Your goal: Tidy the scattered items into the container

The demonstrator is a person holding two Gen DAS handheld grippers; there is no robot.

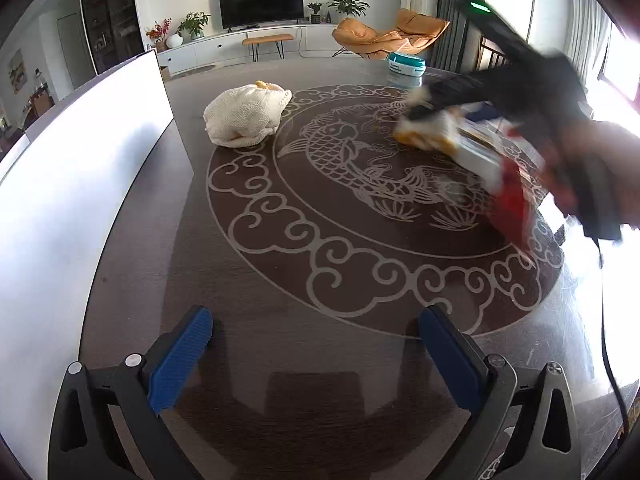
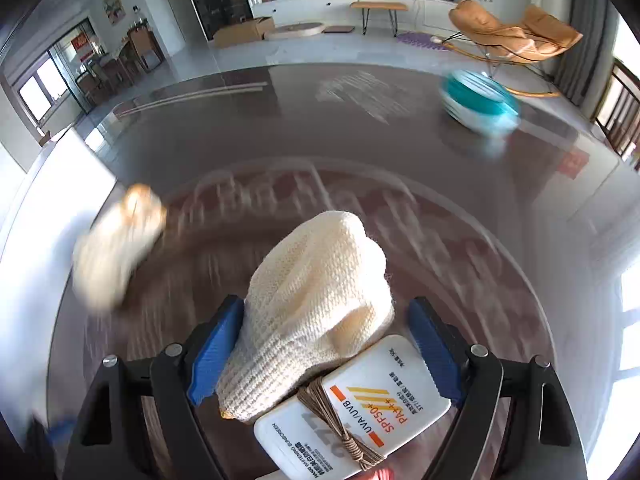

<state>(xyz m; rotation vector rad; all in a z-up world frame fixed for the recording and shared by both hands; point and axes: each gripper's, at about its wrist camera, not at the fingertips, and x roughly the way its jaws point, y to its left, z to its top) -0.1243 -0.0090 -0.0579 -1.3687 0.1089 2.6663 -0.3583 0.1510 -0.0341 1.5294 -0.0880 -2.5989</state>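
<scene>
My right gripper (image 2: 326,320) pinches a bundle (image 2: 320,360). It is a soft knit thing and a white sun cream pack, tied together with string. The knit side pushes on one blue finger and the pack sits against the other. My fingers stand wide here because the bundle is fat. I hold it up off the table (image 1: 320,280), so it can go over the wall of the bin (image 1: 80,168). The bin is the big white thing at the left side of the table, and I think the bundle should drop in there. My left gripper (image 1: 316,356) has its fingers spread with nothing in between. It hangs low over the table, near the bin, out of the way of my busy hand. A knit bag (image 1: 244,116) lies on the table just beside the bin. A blue-green tub (image 1: 406,66) sits at the far edge. I think those two still need tidying, and my free hand could take the bag.
</scene>
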